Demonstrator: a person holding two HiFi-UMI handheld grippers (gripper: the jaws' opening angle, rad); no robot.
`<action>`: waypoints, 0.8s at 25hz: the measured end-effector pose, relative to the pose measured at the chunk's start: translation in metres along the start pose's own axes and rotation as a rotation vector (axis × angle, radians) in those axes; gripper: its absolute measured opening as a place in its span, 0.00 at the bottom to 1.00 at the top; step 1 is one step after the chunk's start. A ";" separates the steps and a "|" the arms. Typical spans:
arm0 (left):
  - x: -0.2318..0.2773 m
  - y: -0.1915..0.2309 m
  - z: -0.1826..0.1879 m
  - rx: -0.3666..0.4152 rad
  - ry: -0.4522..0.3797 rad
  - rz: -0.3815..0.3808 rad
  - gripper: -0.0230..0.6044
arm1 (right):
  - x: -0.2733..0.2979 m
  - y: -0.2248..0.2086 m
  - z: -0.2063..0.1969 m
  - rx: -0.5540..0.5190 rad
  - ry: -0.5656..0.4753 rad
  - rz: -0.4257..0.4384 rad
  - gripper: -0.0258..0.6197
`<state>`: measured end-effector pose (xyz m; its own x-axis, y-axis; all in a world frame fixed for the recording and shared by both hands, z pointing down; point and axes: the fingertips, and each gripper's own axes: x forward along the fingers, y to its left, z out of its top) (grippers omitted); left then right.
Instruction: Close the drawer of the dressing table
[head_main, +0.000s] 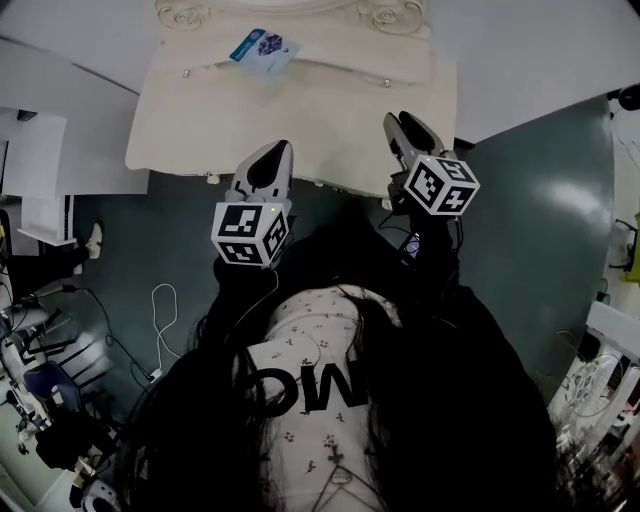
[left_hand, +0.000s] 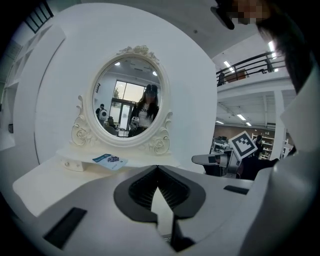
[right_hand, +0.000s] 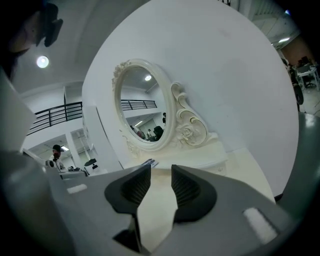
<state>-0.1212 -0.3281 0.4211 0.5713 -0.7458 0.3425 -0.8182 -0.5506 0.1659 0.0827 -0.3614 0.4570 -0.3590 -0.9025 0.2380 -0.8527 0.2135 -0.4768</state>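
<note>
The white dressing table (head_main: 300, 120) fills the top of the head view, its oval mirror (left_hand: 131, 102) (right_hand: 145, 107) standing at the back. In the head view no drawer juts past the table's front edge (head_main: 260, 178). Both grippers hover over that front edge, touching nothing. My left gripper (head_main: 270, 150) (left_hand: 157, 168) is shut, fingertips together and empty. The right gripper (head_main: 403, 122) (right_hand: 161, 167) is open, with a clear gap between its ribbed pads and only tabletop behind it. It also shows at the right of the left gripper view as the right gripper (left_hand: 207, 160).
A blue-and-white card (head_main: 262, 47) (left_hand: 110, 160) lies on the raised shelf under the mirror, which has small knobs (head_main: 185, 73). A white cable (head_main: 165, 310) trails on the dark green floor at left, near white furniture (head_main: 40, 170). My own body fills the lower head view.
</note>
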 end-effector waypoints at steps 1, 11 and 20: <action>-0.003 -0.003 -0.002 0.002 -0.001 -0.012 0.04 | -0.008 0.008 0.000 0.005 -0.013 0.005 0.23; -0.038 -0.031 -0.033 -0.007 0.002 -0.138 0.04 | -0.067 0.072 -0.036 -0.005 -0.034 -0.010 0.23; -0.057 -0.079 -0.037 0.002 -0.031 -0.232 0.04 | -0.107 0.103 -0.044 -0.070 -0.035 0.002 0.22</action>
<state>-0.0915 -0.2276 0.4225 0.7456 -0.6107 0.2667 -0.6649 -0.7089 0.2353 0.0168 -0.2262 0.4195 -0.3483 -0.9142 0.2073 -0.8770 0.2397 -0.4163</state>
